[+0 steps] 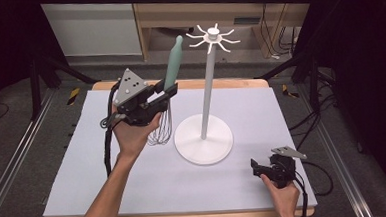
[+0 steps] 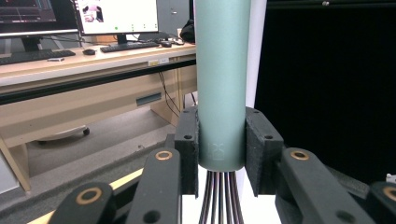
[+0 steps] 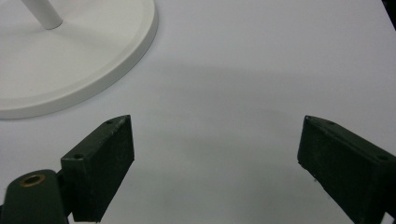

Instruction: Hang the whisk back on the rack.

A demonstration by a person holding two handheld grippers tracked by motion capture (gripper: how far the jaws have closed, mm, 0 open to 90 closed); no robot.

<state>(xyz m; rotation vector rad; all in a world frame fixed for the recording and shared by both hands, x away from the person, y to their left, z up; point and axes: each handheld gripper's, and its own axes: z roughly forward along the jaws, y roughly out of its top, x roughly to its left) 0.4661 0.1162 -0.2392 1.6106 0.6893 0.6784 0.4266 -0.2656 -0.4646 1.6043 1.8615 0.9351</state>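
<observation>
The left claw (image 1: 167, 93) clamps the whisk (image 1: 170, 72) upright by its handle, wires down, likely to hang it on the stand (image 1: 208, 82), while the right claw (image 1: 256, 166) rests wide open, empty, on the counter (image 1: 135, 186).

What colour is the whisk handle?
Muted green, on the whisk handle, clearest in the left gripper view.
</observation>
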